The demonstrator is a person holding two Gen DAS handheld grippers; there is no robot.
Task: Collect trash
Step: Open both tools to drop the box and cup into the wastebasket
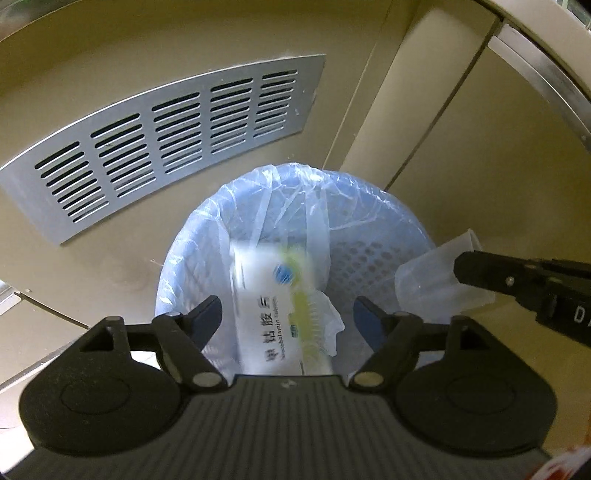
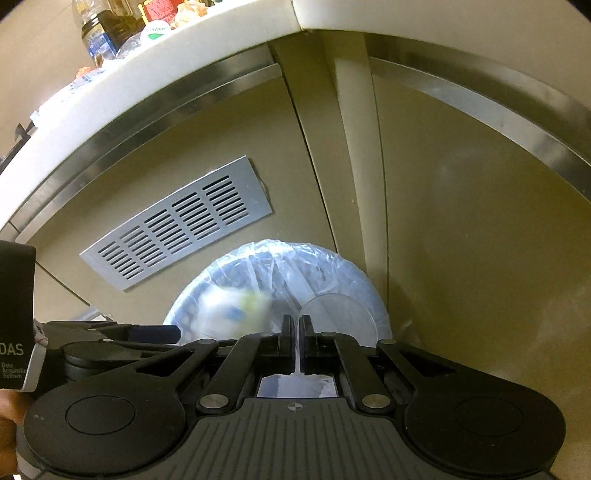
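A blue mesh trash bin (image 1: pixel 373 236) lined with a clear plastic bag stands on the floor against a beige cabinet; it also shows in the right wrist view (image 2: pixel 354 277). My left gripper (image 1: pixel 288 314) is open right above the bin. A white medicine box (image 1: pixel 273 310) with a green stripe is blurred between and below its fingers, apart from both, over the bin mouth; it shows blurred in the right wrist view (image 2: pixel 232 306). My right gripper (image 2: pixel 295 328) is shut on a clear plastic cup (image 2: pixel 340 314) by its rim, over the bin's right side. The cup shows in the left wrist view (image 1: pixel 436 273).
A grey vent grille (image 1: pixel 162 140) is set in the cabinet door behind the bin. A metal handle strip (image 2: pixel 480 99) runs under the white countertop (image 2: pixel 221 40). Bottles and packets (image 2: pixel 110 26) stand on the counter above.
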